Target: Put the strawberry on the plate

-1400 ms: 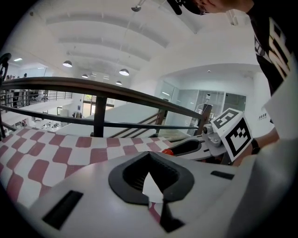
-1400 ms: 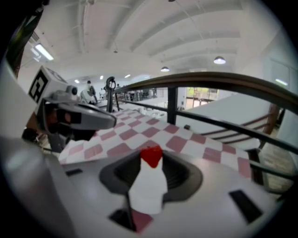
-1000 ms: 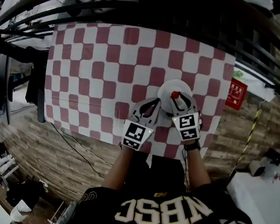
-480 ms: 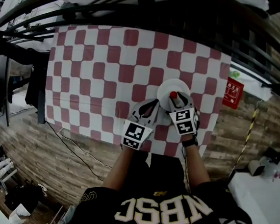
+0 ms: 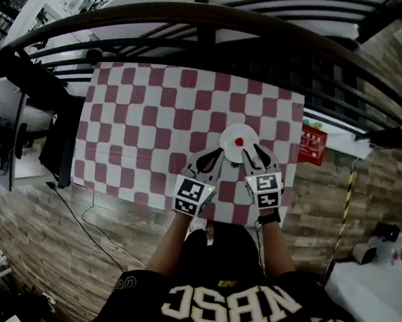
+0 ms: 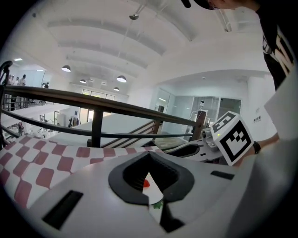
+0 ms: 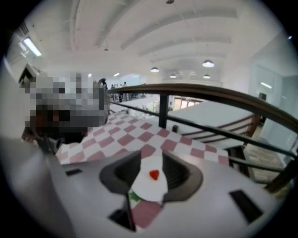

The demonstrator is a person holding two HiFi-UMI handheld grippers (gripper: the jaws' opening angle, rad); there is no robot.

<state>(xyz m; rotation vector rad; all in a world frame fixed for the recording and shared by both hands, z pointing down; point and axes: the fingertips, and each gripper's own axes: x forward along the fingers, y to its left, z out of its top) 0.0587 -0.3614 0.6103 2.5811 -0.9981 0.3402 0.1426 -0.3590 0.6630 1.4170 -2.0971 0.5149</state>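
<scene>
A small red strawberry [image 5: 239,142] lies near the middle of the round white plate [image 5: 227,136] on the checkered table. My right gripper [image 5: 257,151] is just short of the plate's near edge, open and holding nothing. In the right gripper view the strawberry [image 7: 154,175] and plate [image 7: 148,189] show through the gap between the jaws. My left gripper [image 5: 215,156] rests left of the plate, jaws shut and empty. The left gripper view shows only a sliver of the plate [image 6: 152,190] and the strawberry [image 6: 145,183].
The table wears a red-and-white checkered cloth [image 5: 147,119]. A black railing [image 5: 201,15] curves past its far side. A red sign [image 5: 315,146] sits off the right edge. Dark equipment and a cable [image 5: 57,135] are at the left, over wooden flooring.
The right gripper held the strawberry over the plate; it has since opened and drawn back, leaving the strawberry on the plate. The head view has pulled back.
</scene>
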